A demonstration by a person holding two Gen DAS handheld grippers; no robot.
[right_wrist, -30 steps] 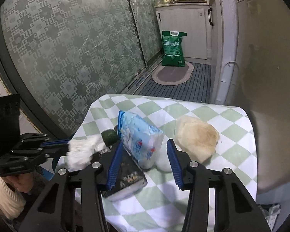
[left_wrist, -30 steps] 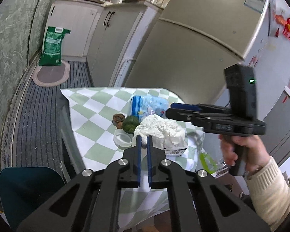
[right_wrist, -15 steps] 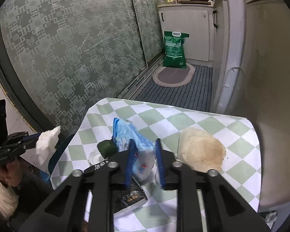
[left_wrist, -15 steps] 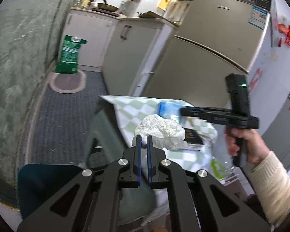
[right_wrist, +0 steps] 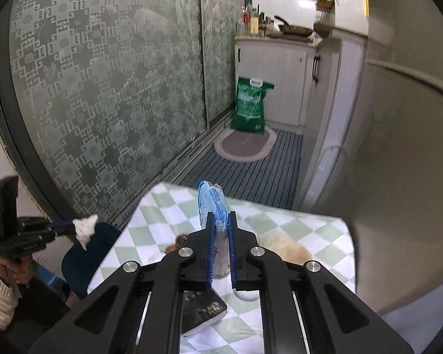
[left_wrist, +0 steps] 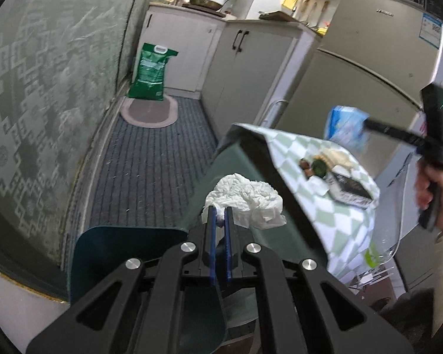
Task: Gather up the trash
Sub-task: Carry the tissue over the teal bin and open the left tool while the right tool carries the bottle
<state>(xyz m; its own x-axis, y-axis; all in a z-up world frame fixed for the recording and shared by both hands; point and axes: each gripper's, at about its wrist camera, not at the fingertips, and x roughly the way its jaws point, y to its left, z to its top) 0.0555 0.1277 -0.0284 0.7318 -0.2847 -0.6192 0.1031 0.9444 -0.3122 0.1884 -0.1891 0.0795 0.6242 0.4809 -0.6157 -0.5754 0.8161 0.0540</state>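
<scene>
Tissue, crumpled and white [left_wrist: 245, 199], sits low in the centre of my left wrist view, pinched at its near edge by my left gripper [left_wrist: 220, 216], whose blue pads are clamped tight on it. It hangs off the table edge, above a dark teal chair [left_wrist: 109, 253] at the lower left of the frame. In my right wrist view the same wad shows small at the left edge [right_wrist: 85, 227].

My right gripper [right_wrist: 221, 224] is clenched on a blue plastic packet [right_wrist: 212, 203], which stands up between the pads at the centre of that frame, held clear above the table. The left wrist view shows this packet at the right [left_wrist: 347, 126], in the air over the checked cloth.

On the green-and-white checked tablecloth [right_wrist: 295, 227] I see a dark flat box [right_wrist: 203, 309] at the near edge, a pale round flatbread [right_wrist: 286, 247] to the right of my fingers, and a small brown lump [right_wrist: 177, 240] to their left. A green sack [right_wrist: 249, 106] stands on the floor beside white cupboards in the upper middle of the frame.
</scene>
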